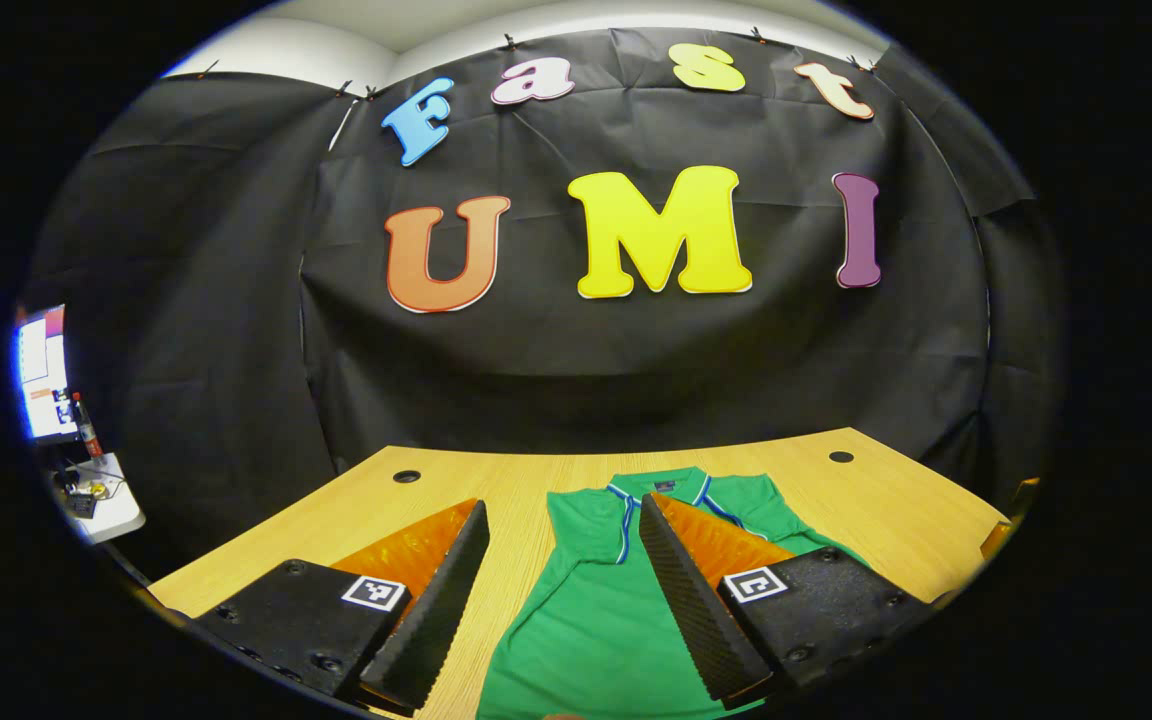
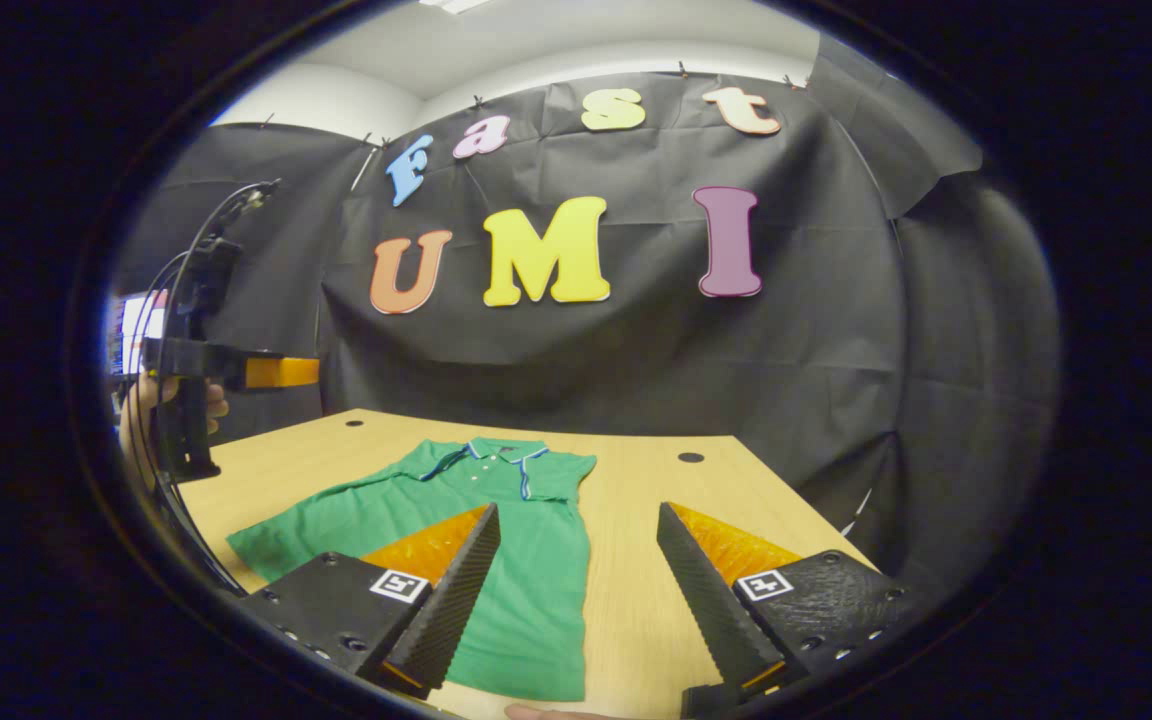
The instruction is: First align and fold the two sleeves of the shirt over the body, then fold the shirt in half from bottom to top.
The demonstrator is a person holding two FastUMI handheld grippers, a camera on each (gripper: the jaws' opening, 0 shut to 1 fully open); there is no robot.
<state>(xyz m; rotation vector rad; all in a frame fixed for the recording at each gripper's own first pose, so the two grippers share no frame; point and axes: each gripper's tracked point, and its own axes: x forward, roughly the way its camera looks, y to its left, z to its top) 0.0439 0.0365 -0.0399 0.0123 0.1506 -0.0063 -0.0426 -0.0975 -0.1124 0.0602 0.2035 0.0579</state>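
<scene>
Green polo shirt (image 2: 526, 560) with blue-and-white trim at the collar and placket: lying flat on the wooden table (image 2: 636, 480), collar pointing toward the black cloth wall (image 2: 786, 350); in the right gripper view one sleeve is spreading out toward the table's left edge, while the shirt's other side is showing as a straight edge with no sleeve sticking out. Left gripper (image 1: 561, 590): hovering above the table, fingers standing wide apart and holding nothing; in the left gripper view one finger is showing over bare wood and the other over the shirt (image 1: 586, 620), with the collar lying beyond the tips. The left gripper (image 2: 281, 372) is also appearing at the left edge of the right gripper view, raised well above the table and gripped by a hand (image 2: 151, 400). Right gripper (image 2: 576, 590): hovering above the table near its front edge, fingers spread wide and gripping nothing, one finger showing over the shirt's body and the other over bare wood. Table: two small round holes (image 1: 406, 476) sitting near its far corners. Screen (image 1: 41, 372): glowing at the far left in the left gripper view, beyond the table.
</scene>
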